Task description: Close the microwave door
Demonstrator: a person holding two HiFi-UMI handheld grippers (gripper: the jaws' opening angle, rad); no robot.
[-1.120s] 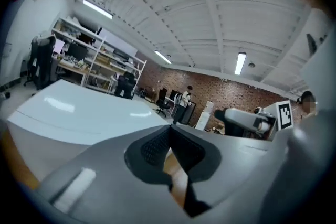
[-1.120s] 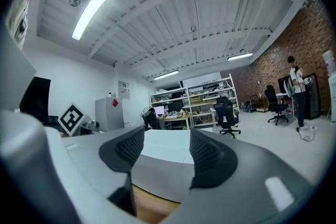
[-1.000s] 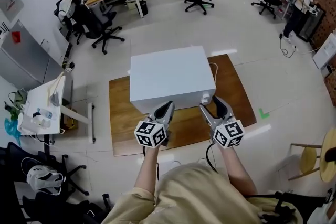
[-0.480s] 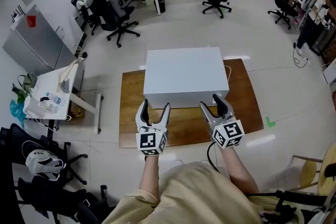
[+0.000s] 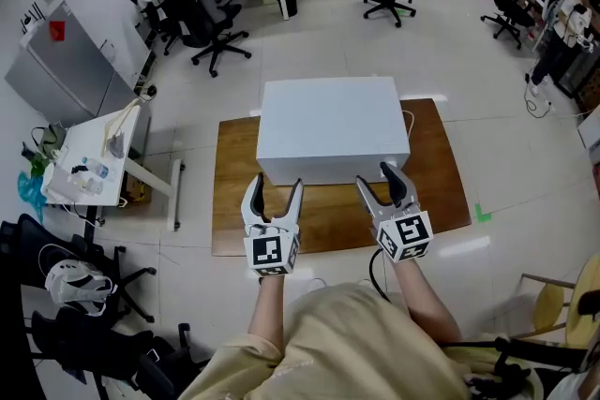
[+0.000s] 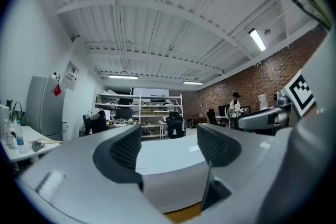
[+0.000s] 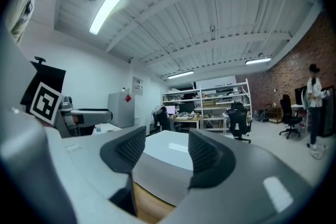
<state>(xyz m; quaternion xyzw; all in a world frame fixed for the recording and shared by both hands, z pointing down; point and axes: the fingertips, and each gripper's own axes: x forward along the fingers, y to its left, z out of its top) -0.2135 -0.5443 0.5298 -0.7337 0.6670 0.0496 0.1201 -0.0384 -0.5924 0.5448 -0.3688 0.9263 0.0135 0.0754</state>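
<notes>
The microwave (image 5: 333, 122) sits as a plain white box on the wooden tabletop (image 5: 236, 201), its long side running left to right across the person's front. Both tools hang on the near side of the microwave, pointing at its front face. The left gripper (image 5: 275, 187) is off the microwave's near left corner. Its jaws are spread wide, with nothing but the white top (image 6: 168, 155) showing through the gap. The right gripper (image 5: 377, 180) is off the near right corner. Its jaws are set narrower but still apart, and they too frame only the white box (image 7: 168, 147) with nothing gripped.

Seen from the head view, no door leaf stands out from the microwave, so the door looks flush or very nearly so. The front face itself is hidden from above. If it still needs a push, that push runs straight ahead from the jaws into the front face. The right gripper seems a shade closer to that face than the left
</notes>
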